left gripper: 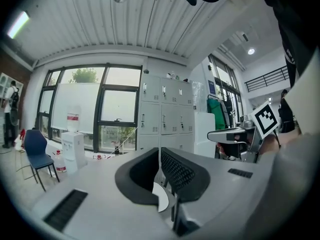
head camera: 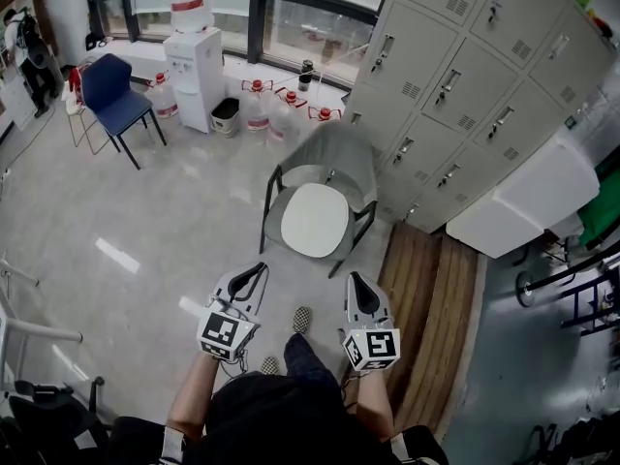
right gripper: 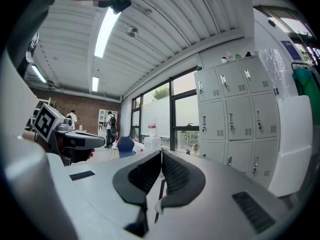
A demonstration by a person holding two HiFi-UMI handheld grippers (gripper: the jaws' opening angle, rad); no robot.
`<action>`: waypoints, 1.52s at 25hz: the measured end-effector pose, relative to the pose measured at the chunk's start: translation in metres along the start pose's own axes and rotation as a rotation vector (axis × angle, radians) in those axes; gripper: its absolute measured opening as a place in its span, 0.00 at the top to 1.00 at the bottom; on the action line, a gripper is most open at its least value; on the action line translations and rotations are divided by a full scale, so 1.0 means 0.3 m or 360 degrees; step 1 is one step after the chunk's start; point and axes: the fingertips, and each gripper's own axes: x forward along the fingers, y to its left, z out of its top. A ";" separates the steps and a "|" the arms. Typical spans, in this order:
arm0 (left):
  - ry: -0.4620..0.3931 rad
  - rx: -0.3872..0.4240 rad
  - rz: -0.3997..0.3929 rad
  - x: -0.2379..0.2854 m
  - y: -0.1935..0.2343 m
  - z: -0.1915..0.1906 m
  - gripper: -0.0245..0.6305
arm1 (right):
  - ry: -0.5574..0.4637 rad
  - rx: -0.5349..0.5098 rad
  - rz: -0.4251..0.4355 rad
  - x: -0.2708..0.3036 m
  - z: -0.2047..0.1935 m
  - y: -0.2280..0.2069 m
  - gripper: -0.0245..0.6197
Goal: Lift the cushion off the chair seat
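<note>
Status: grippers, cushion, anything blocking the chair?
Left gripper, right gripper shut, empty, short of chair. Cushion flat on seat, untouched. Path open.

Both grippers out front, jaws closed, empty.
Left gripper [head camera: 258, 273] and right gripper [head camera: 356, 283] were held side by side, well apart, pointing forward away from the body and about level. Each one's jaws met at the tips with nothing between them. Marker cubes [head camera: 226, 332] faced up at the wrists. Left forearm [head camera: 189, 395] and right forearm [head camera: 374, 407] were bare and reached forward.
</note>
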 end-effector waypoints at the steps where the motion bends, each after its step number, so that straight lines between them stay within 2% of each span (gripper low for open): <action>1: 0.0007 -0.0003 0.0004 0.031 0.014 -0.002 0.92 | 0.0004 0.0007 0.0007 0.030 -0.003 -0.017 0.92; 10: 0.0083 -0.0030 -0.0007 0.374 0.128 -0.016 0.92 | 0.0037 0.0050 0.0039 0.343 -0.003 -0.228 0.92; 16: 0.0126 -0.0066 -0.0067 0.621 0.146 -0.041 0.92 | 0.0125 0.0097 0.0028 0.500 -0.071 -0.377 0.92; 25: 0.0242 -0.0181 -0.0135 0.905 0.141 -0.143 0.92 | 0.0202 0.0201 0.0004 0.635 -0.164 -0.591 0.92; 33: 0.0306 -0.0151 -0.0143 1.082 0.145 -0.174 0.92 | 0.0227 0.0253 -0.0009 0.719 -0.224 -0.751 0.92; 38: 0.0335 -0.0165 -0.0163 1.133 0.135 -0.228 0.92 | 0.0224 0.0310 -0.0001 0.739 -0.293 -0.775 0.92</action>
